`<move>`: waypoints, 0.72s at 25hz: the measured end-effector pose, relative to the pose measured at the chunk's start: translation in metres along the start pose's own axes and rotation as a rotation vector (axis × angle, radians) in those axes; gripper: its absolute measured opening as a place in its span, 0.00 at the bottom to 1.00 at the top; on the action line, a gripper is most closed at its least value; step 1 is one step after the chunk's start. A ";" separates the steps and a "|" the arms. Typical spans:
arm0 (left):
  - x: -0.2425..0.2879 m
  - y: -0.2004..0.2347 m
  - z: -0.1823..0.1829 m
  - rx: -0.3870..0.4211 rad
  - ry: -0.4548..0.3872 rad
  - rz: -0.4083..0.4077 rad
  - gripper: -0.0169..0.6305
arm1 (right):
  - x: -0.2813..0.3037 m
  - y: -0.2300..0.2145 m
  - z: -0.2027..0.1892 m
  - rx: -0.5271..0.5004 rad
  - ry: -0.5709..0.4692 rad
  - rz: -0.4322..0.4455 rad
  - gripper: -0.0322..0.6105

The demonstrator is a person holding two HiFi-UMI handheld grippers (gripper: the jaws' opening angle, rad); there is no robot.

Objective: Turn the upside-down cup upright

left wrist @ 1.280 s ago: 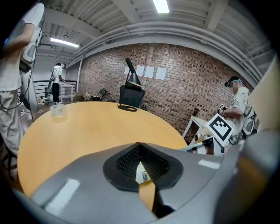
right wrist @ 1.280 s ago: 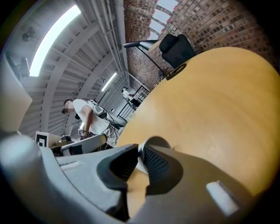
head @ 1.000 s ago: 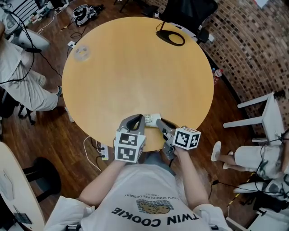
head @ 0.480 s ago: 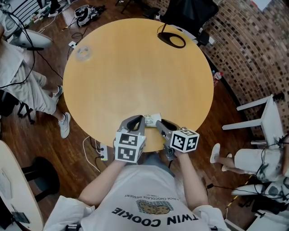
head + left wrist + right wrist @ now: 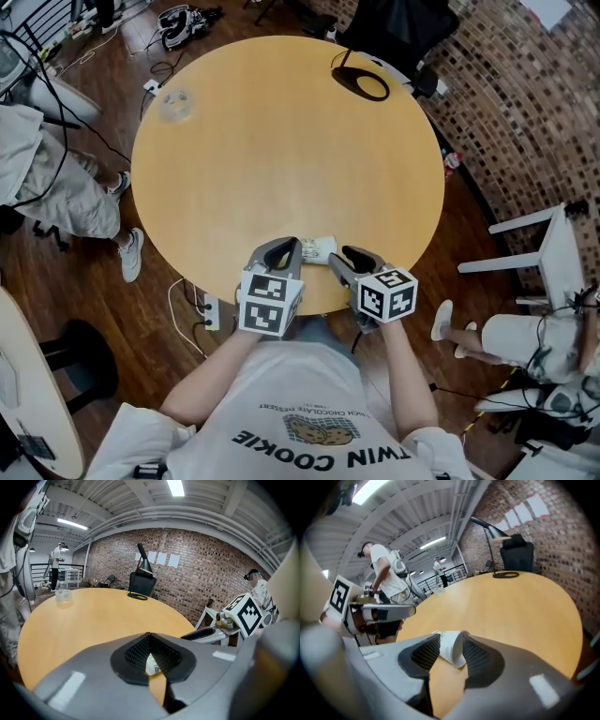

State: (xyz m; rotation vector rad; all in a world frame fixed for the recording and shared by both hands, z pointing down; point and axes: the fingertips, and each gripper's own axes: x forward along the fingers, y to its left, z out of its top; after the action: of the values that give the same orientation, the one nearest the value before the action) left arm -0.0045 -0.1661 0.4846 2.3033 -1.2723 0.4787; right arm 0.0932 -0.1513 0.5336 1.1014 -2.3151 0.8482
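Cup (image 5: 452, 649): only the right gripper view shows it properly. It sits between the right gripper (image 5: 451, 641) pads, jaws apart, and they have just been opening. I can't tell if either pad still touches it. The head view shows only a pale stub between the two grippers at the near edge of the table (image 5: 281, 141). The left gripper view catches a thin sliver of it through the gap under the closed pad tips. Left gripper (image 5: 149, 635): jaws together, nothing in them.

Cup look: white paper, some print on the side, tapered, leaning over rather than standing. The wider end points toward the right gripper's camera, the narrow end away. Not upright.

Versus a second ago: the cup is in the same spot and the left gripper is unmoved. The right gripper's jaws are wider and its marker cube (image 5: 387, 298) has rolled. The person on the left of the table (image 5: 56, 187) has shifted. The clear tub (image 5: 173, 103) on the far side is unchanged.
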 end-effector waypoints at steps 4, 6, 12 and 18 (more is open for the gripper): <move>-0.001 0.003 0.003 -0.004 -0.002 0.010 0.04 | 0.000 0.020 0.009 -0.455 0.153 -0.013 0.33; -0.001 0.004 0.001 -0.015 -0.005 0.015 0.04 | 0.005 0.034 0.006 -0.685 0.251 0.004 0.38; -0.006 0.014 -0.005 -0.042 -0.016 0.034 0.04 | 0.038 0.059 -0.013 -1.045 0.462 0.061 0.45; -0.017 0.026 0.003 -0.059 -0.030 0.075 0.04 | 0.062 0.061 -0.032 -1.210 0.662 0.099 0.53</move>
State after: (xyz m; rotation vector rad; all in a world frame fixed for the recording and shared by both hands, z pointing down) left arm -0.0354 -0.1684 0.4796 2.2287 -1.3726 0.4269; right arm 0.0123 -0.1319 0.5736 0.1211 -1.7547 -0.2269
